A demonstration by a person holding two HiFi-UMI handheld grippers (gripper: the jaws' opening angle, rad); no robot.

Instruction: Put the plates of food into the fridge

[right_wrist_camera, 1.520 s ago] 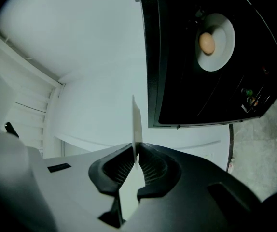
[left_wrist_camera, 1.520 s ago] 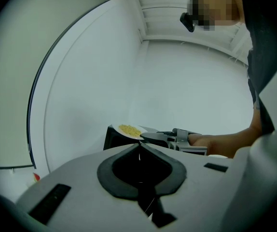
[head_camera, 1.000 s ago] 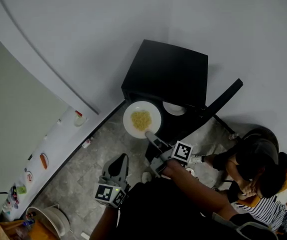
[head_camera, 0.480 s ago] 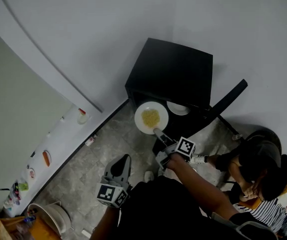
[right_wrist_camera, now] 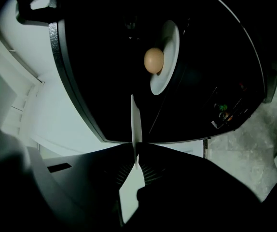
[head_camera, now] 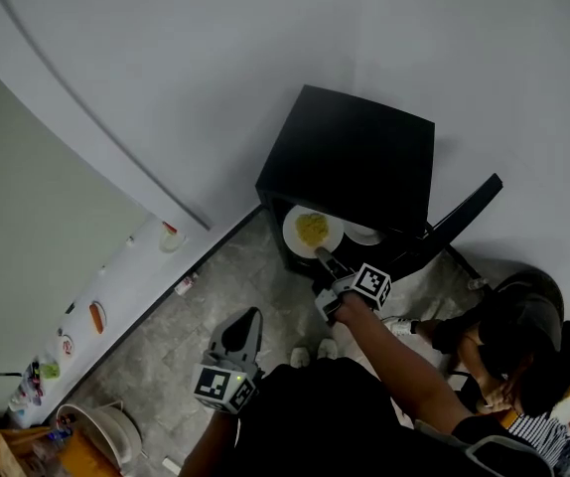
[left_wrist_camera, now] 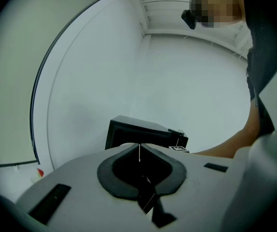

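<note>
A small black fridge (head_camera: 355,157) stands against the white wall, its door (head_camera: 461,215) swung open to the right. My right gripper (head_camera: 323,257) is shut on the near rim of a white plate of yellow noodles (head_camera: 312,231), held at the fridge's opening. In the right gripper view that plate (right_wrist_camera: 134,122) shows edge-on between the jaws. Inside the fridge sits a second white plate (right_wrist_camera: 167,57) with a round tan piece of food (right_wrist_camera: 154,60); the head view shows this second plate (head_camera: 366,235) beside the held one. My left gripper (head_camera: 245,318) hangs low at the left, shut and empty.
A white ledge (head_camera: 116,296) with small bottles and packets runs along the left wall. A person (head_camera: 513,331) sits on the floor at the lower right. A pale bin (head_camera: 96,433) stands at the bottom left. The fridge door's shelf (right_wrist_camera: 225,108) holds small items.
My right gripper has carried the noodle plate down and forward, from in front of the fridge to its opening. The left gripper has stayed where it was.
</note>
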